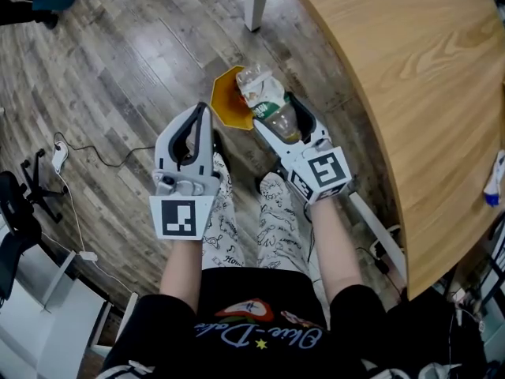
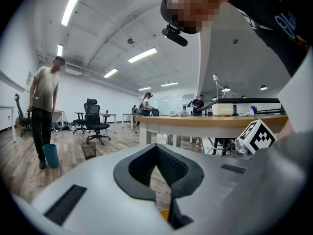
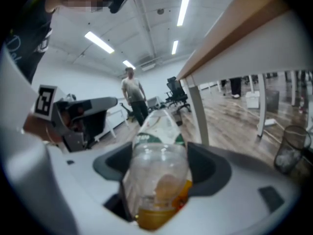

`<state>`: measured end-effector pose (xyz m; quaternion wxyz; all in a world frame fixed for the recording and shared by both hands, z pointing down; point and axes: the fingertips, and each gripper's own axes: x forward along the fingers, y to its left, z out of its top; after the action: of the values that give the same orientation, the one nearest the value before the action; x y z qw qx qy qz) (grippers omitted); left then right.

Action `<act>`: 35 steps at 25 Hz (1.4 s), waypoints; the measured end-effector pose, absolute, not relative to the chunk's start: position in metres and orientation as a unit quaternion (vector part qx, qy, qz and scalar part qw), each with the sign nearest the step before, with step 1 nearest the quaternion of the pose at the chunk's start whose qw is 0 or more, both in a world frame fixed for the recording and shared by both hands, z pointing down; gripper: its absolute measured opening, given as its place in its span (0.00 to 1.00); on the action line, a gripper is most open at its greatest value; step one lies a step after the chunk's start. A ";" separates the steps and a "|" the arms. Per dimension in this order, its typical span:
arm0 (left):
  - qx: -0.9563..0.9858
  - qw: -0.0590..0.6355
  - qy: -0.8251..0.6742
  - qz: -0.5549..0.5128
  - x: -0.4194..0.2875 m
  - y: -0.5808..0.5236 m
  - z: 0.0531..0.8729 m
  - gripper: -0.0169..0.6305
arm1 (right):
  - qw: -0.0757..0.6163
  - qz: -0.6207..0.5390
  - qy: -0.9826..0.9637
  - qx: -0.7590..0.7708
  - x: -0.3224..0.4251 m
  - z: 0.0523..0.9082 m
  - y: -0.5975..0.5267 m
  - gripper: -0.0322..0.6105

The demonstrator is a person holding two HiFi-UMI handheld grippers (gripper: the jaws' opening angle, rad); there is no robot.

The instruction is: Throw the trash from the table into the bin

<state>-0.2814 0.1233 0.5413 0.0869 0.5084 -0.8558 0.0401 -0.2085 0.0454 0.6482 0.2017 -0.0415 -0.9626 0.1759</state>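
Note:
My right gripper [image 1: 274, 110] is shut on a crumpled clear plastic bottle [image 1: 264, 101] with a green label and a little yellow liquid inside. In the right gripper view the bottle [image 3: 159, 165] stands up between the two dark pads [image 3: 212, 168]. The bottle hangs over the right edge of a small orange bin [image 1: 225, 101] on the wooden floor in front of my feet. My left gripper [image 1: 203, 110] is just left of the bin, shut with nothing in it; its pads [image 2: 183, 173] meet at the tip in the left gripper view.
The round wooden table [image 1: 410, 93] fills the upper right, with its white leg [image 1: 256, 2] behind the bin. Cables [image 1: 71, 172] and a black chair base [image 1: 16, 212] lie to the left. Farther off are a standing person [image 2: 44, 106], a blue bin [image 2: 50, 155] and a mesh wastebasket [image 2: 88, 150].

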 end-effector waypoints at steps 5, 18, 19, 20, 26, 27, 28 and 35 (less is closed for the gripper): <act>0.515 0.107 -0.849 0.049 -0.281 0.128 0.565 0.04 | 0.215 0.182 -0.959 -0.036 -0.212 0.672 0.049 0.61; 0.507 0.118 -0.852 0.049 -0.298 0.146 0.594 0.04 | 0.280 0.172 -0.944 -0.017 -0.213 0.745 0.058 0.61; 0.506 0.117 -0.853 0.048 -0.298 0.147 0.595 0.04 | 0.283 0.166 -0.944 -0.018 -0.214 0.749 0.059 0.61; 0.505 0.118 -0.854 0.047 -0.298 0.148 0.596 0.04 | 0.284 0.162 -0.945 -0.020 -0.214 0.753 0.060 0.61; 0.498 0.128 -0.856 0.047 -0.300 0.158 0.614 0.04 | 0.297 0.154 -0.942 -0.031 -0.222 0.779 0.069 0.61; 0.498 0.130 -0.856 0.047 -0.300 0.159 0.618 0.04 | 0.300 0.156 -0.941 -0.030 -0.222 0.785 0.069 0.61; 0.497 0.133 -0.856 0.049 -0.300 0.160 0.623 0.04 | 0.303 0.158 -0.939 -0.029 -0.221 0.791 0.069 0.61; 0.495 0.139 -0.856 0.050 -0.310 0.164 0.638 0.04 | 0.338 0.161 -0.927 -0.027 -0.213 0.827 0.076 0.61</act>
<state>-0.3103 0.1643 0.6380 0.1395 0.4947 -0.8564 0.0498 -0.2132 0.0758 0.8272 0.3377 -0.0265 -0.9271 0.1606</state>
